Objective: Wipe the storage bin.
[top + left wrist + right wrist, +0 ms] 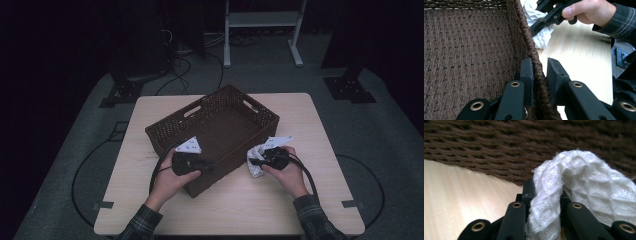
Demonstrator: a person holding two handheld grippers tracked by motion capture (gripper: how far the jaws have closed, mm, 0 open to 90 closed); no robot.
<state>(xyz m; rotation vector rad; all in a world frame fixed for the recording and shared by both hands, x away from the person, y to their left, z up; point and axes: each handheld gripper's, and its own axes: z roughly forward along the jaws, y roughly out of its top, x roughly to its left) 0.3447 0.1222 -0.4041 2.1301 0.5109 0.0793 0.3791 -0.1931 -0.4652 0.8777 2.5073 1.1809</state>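
Observation:
A dark brown woven basket (220,125) stands turned at an angle in the middle of the light wooden table (300,120). My left gripper (210,167) is shut on the braided rim (537,67) of its near wall, one jaw inside the basket and one outside. In the left gripper view that gripper (540,62) straddles the rim. Just right of the basket, my right gripper (252,161) is shut on a crumpled white waffle-weave cloth (257,171), low over the table. The cloth (574,182) bulges up between the right gripper's (546,188) jaws, close to the basket's outer wall (524,142).
The basket has cut-out handles in its end walls and nothing shows inside it. Bare tabletop lies in front of and to the right of the basket. Beyond the table are a white metal stand (262,30), dark stand bases and cables on the grey floor.

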